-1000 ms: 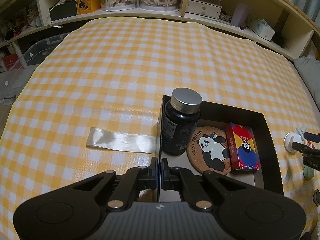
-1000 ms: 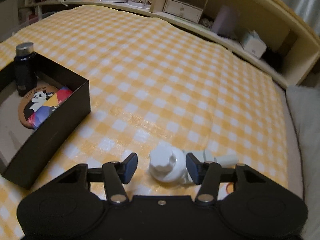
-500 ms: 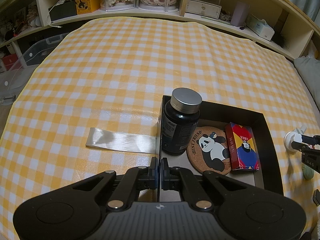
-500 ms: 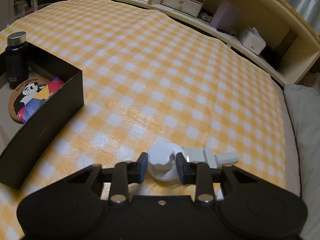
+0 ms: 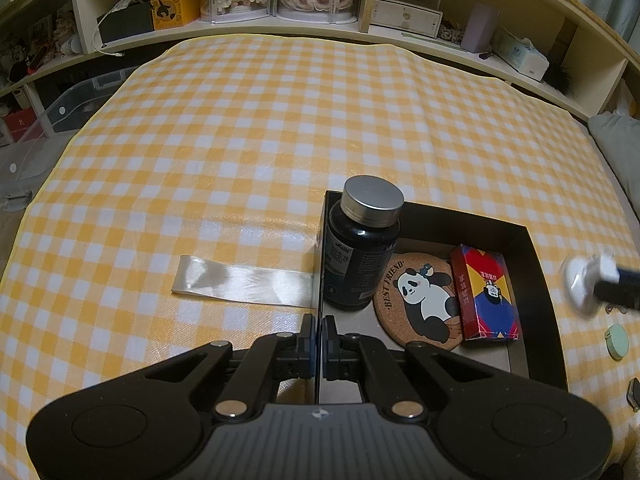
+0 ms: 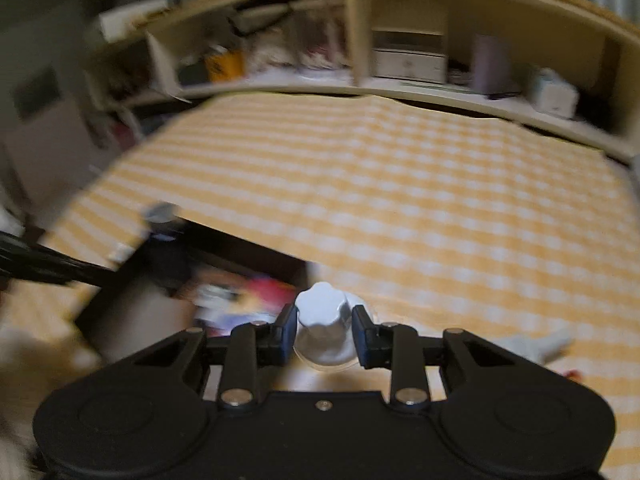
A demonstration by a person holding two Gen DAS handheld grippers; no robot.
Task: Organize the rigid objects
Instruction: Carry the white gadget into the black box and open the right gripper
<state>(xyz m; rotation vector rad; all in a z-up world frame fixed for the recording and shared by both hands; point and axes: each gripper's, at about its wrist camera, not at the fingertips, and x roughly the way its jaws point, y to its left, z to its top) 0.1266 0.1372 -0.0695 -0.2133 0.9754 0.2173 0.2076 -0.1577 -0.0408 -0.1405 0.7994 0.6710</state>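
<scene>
A black box on the yellow checked cloth holds a dark bottle with a silver cap, a round panda coaster and a red card pack. My left gripper is shut on the box's thin left wall. My right gripper is shut on a white knob-shaped piece and holds it off the cloth just right of the box. That view is blurred. In the left wrist view the white piece shows blurred beside the box's right wall.
A shiny white ribbon strip lies flat on the cloth left of the box. A small green round thing and another small item lie right of the box. Cluttered shelves line the far edge, and a grey cushion lies at right.
My right gripper closed on the white piece, lifted it off the cloth and swung toward the box. The left gripper and the box stayed put.
</scene>
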